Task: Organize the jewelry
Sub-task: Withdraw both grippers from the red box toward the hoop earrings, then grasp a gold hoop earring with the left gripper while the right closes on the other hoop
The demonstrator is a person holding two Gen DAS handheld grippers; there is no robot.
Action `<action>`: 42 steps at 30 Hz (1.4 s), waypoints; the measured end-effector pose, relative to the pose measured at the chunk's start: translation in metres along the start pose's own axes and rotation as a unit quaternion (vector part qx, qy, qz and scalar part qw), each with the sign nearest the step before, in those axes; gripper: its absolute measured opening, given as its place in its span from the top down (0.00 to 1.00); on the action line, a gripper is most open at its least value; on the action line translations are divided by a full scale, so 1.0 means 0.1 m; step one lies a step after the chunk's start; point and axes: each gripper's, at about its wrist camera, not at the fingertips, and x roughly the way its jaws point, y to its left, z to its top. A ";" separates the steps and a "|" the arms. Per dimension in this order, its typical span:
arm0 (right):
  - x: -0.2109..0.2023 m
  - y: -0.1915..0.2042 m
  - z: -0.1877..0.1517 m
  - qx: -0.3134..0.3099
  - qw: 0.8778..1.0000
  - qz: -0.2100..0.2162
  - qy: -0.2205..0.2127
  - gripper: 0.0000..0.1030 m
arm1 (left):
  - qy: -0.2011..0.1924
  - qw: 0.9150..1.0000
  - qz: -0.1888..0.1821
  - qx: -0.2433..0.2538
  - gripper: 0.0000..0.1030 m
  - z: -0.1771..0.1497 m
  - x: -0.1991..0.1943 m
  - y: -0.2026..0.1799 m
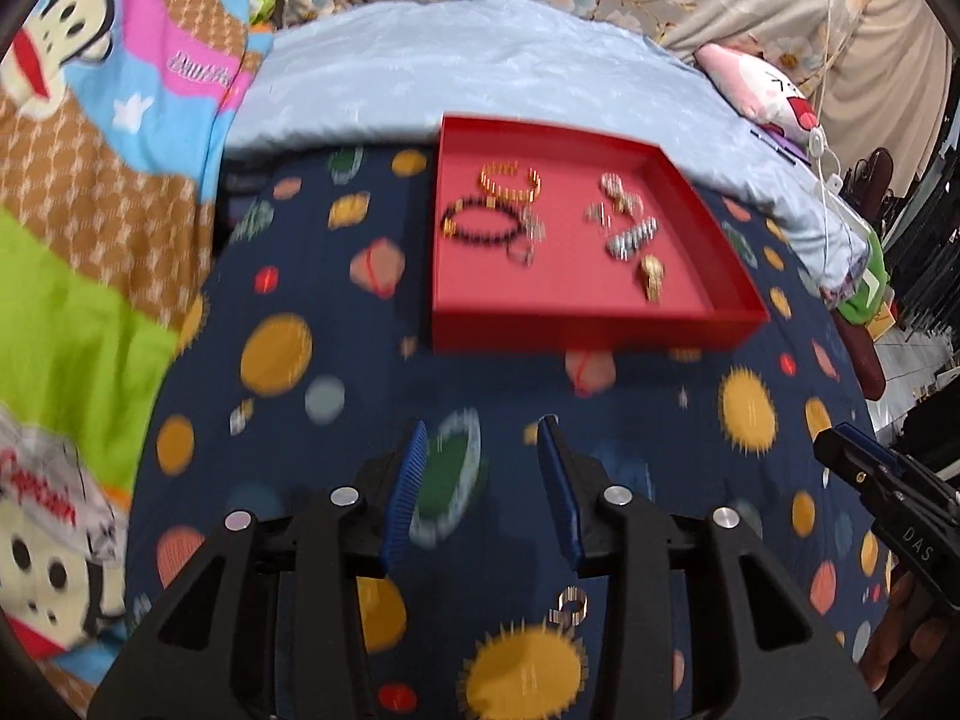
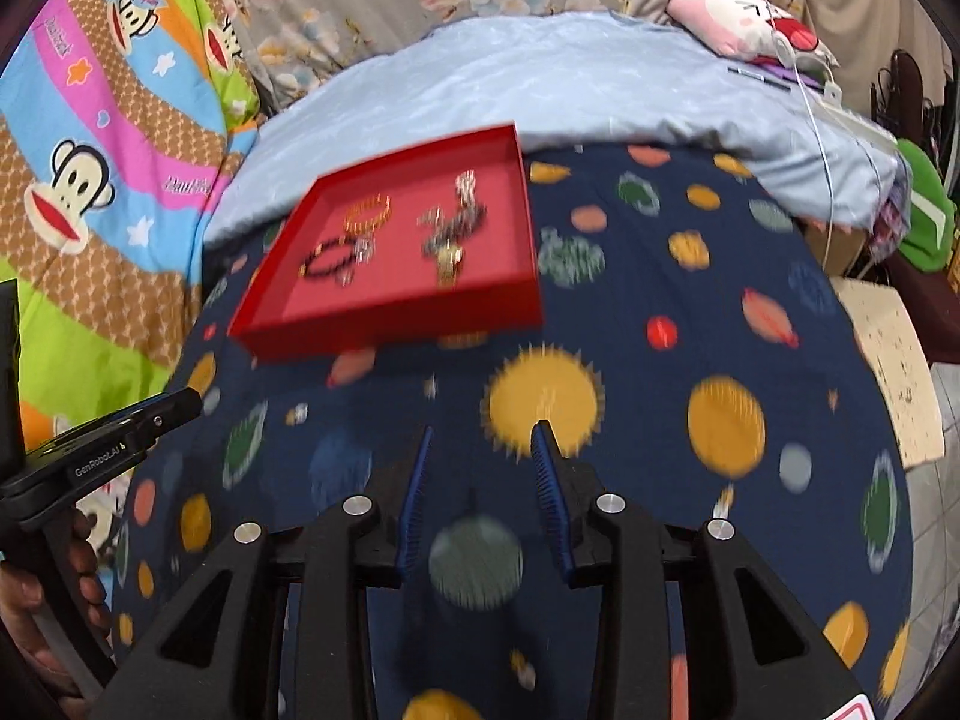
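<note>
The left tool (image 1: 483, 429) stands wide apart at the bottom centre of its frame and holds nothing; its blue fingertips (image 1: 414, 450) hang over the dark blue planet-print cloth (image 1: 300, 420). A small ring (image 1: 570, 607) lies on this cloth lower in the frame, between the black arms. The right tool (image 2: 483, 435) is also wide and empty. In the left wrist view, the red tray (image 1: 588, 324) lies in the upper centre, with a black bead bracelet (image 1: 480, 221), a gold bracelet (image 1: 510, 180) and several silver pieces (image 1: 630, 237) inside; details are blurred. A pale blue pillow (image 1: 480, 72) lies behind the tray.
</note>
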 end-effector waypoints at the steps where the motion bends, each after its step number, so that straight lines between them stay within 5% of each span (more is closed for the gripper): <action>1: 0.00 0.01 -0.07 -0.002 1.000 0.000 0.005 0.68 | 0.004 1.000 0.001 -0.002 0.64 -0.08 -0.01 0.01; 4: 0.00 0.06 -0.26 -0.009 1.000 0.000 0.019 0.68 | 0.016 1.000 0.003 -0.001 0.56 -0.27 -0.01 0.00; 12: 0.05 0.14 -0.59 -0.014 0.999 0.006 0.047 0.68 | 0.044 0.999 -0.002 0.007 0.54 -0.65 0.04 -0.07; 26: 0.04 0.23 -0.65 -0.023 0.998 0.009 0.052 0.68 | 0.045 0.997 -0.004 0.059 0.49 -0.83 0.29 -0.38; 36: 0.13 0.30 -0.65 -0.035 0.997 0.015 0.060 0.68 | 0.031 0.996 0.016 0.081 0.83 -0.83 0.29 -0.38; 42: 0.27 0.50 -0.61 -0.064 0.996 0.028 0.062 0.68 | 0.037 0.997 0.010 0.063 0.83 -0.82 0.25 -0.28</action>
